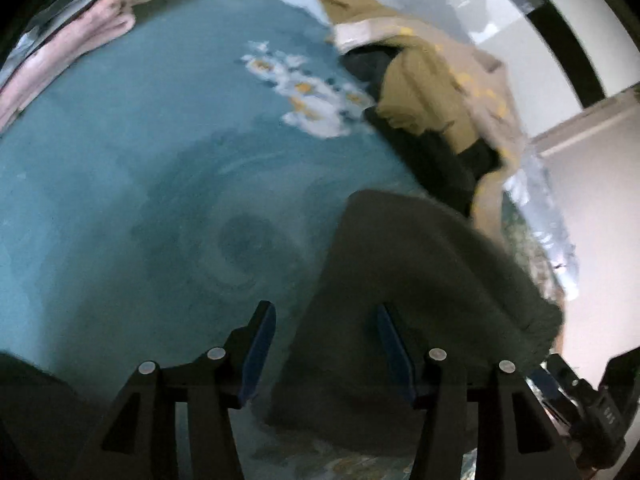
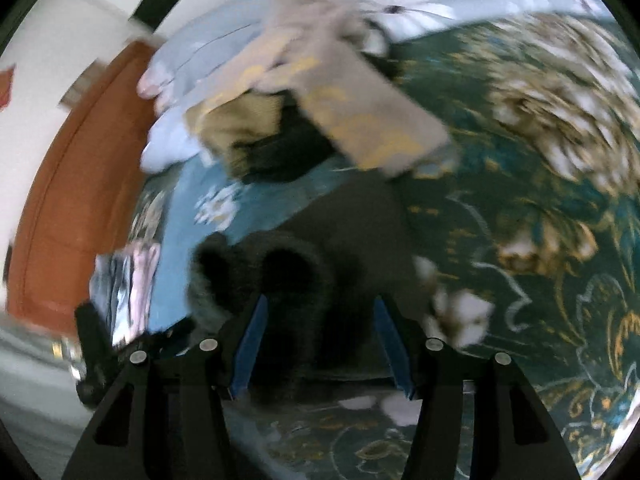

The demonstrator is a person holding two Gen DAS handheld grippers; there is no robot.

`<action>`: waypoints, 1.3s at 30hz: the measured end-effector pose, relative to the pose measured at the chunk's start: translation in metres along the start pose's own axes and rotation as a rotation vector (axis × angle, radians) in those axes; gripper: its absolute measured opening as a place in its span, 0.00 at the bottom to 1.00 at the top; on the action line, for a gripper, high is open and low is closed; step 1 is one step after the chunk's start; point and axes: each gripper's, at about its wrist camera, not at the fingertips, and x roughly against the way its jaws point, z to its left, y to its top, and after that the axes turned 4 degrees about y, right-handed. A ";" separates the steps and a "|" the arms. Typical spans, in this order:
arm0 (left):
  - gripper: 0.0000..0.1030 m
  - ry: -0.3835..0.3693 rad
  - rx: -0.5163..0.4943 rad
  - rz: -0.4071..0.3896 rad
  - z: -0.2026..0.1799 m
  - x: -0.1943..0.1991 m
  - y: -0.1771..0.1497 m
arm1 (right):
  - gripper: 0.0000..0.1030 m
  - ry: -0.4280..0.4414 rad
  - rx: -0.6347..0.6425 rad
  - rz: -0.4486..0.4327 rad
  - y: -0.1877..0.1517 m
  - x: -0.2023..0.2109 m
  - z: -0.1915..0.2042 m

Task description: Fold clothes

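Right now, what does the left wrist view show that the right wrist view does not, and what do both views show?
Only the left wrist view shows the large plain teal cloth spread wide, with the open left tool above it. Only the right wrist view shows the orange-brown wooden panel, the dark green floral bedcover and the open right tool. Both show the dark olive garment ahead of the tool, the pile of tan and black clothes, and the folded pink cloth.

Both wrist views look down, close over bed; share clothes pile [image 1: 432, 92] [image 2: 304, 108]
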 end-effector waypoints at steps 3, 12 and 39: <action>0.56 -0.008 -0.042 0.043 -0.007 -0.007 -0.004 | 0.55 0.009 0.077 0.036 -0.003 -0.013 0.027; 0.58 -0.116 -0.002 0.090 0.005 -0.008 -0.002 | 0.67 -0.018 0.054 0.119 -0.001 -0.063 0.030; 0.59 -0.276 -0.137 0.149 -0.022 -0.012 -0.011 | 0.25 0.044 -0.057 0.053 0.029 -0.040 -0.012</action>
